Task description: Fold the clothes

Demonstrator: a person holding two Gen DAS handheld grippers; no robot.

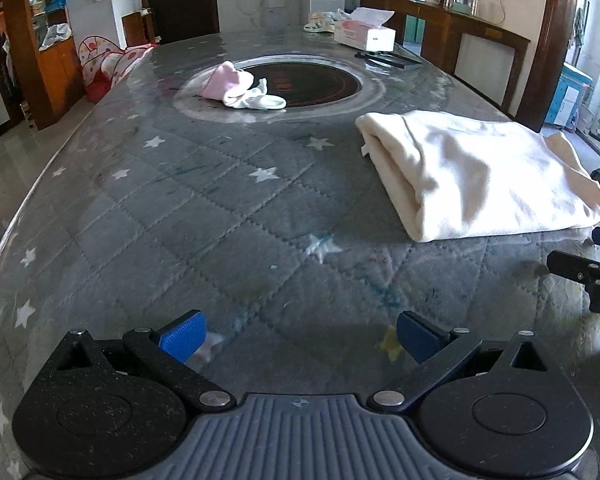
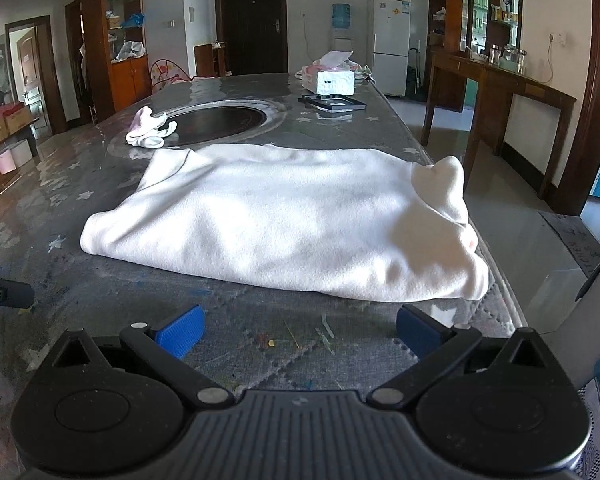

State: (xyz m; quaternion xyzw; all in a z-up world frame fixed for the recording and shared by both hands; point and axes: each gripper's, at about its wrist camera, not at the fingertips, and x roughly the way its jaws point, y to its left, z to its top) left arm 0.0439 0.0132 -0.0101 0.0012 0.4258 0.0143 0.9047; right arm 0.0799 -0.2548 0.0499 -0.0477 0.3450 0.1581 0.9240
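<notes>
Cream cloth (image 2: 276, 220), already folded over, lies on the quilted table (image 1: 220, 216) with one corner poking off the edge. Both the left gripper (image 1: 300, 338) and right gripper (image 2: 298, 332) sit just short of it, spread wide and empty. Risk: grabbing only the top layer would drag the fold apart.

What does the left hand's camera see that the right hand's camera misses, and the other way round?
Only the left camera shows the open left tool up close above bare tablecloth, with the cream garment off to its right.

Only the right camera shows the fridge, the water dispenser and the open right tool facing that garment.

Both show the table, the small pink-and-white clothes and the tissue box.
</notes>
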